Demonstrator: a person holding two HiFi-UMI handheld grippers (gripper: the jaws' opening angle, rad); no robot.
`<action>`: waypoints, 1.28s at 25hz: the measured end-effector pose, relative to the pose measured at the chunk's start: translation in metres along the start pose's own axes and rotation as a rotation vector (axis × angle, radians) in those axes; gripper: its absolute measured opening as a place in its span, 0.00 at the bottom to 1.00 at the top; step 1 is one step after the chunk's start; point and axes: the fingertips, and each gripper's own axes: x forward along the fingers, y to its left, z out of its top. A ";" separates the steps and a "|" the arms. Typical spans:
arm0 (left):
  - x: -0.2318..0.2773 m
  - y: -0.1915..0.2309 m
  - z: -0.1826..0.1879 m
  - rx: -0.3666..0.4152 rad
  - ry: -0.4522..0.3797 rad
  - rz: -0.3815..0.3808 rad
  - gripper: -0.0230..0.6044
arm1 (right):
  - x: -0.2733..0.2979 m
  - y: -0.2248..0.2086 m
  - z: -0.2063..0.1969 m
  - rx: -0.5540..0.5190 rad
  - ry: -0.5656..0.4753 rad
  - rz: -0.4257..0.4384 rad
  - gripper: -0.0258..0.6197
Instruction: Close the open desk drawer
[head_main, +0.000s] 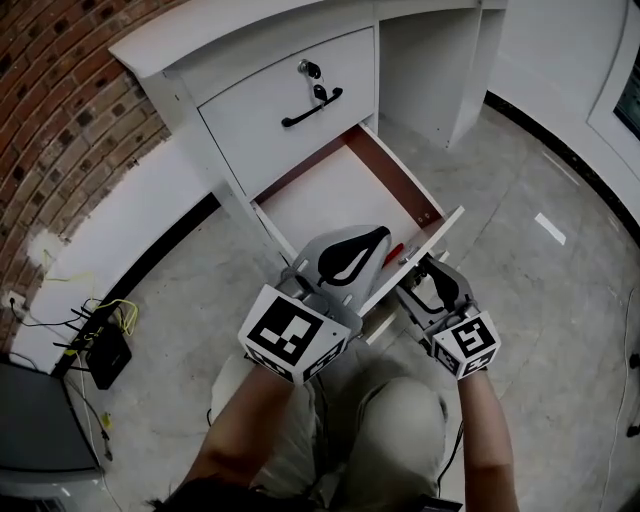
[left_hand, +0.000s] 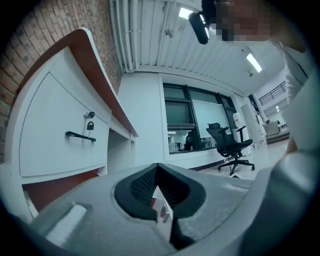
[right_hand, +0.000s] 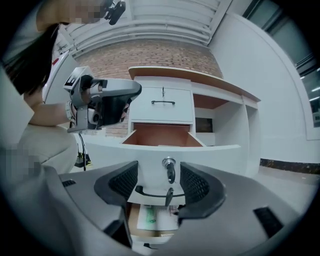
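Observation:
The white desk's lower drawer (head_main: 340, 195) stands pulled out, its brown-edged inside showing. Above it the upper drawer (head_main: 290, 110) is closed, with a black handle (head_main: 312, 108) and keys (head_main: 312, 70). My left gripper (head_main: 352, 255) hovers over the open drawer's front edge, fingertips touching, shut on nothing (left_hand: 157, 172). My right gripper (head_main: 425, 280) is in front of the drawer front (right_hand: 200, 155) and open (right_hand: 159, 182). Its jaws flank the lock with its key (right_hand: 169, 167) and the black handle (right_hand: 155, 194) without pressing on them.
A brick wall (head_main: 60, 110) runs along the left. A black box with cables (head_main: 105, 350) lies on the floor beside it. Papers (right_hand: 155, 217) show below the drawer front. The person's knees (head_main: 400, 420) are just behind the grippers. An office chair (left_hand: 230, 145) stands far off.

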 end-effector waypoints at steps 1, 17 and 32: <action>-0.004 0.000 -0.001 -0.014 -0.010 0.004 0.04 | 0.002 0.001 -0.003 -0.007 -0.007 0.011 0.45; -0.004 0.002 -0.002 -0.161 -0.051 -0.002 0.04 | 0.009 0.000 -0.007 0.035 0.038 0.112 0.50; -0.029 0.047 0.006 -0.057 -0.085 0.188 0.04 | 0.067 -0.003 0.073 -0.003 -0.074 0.123 0.51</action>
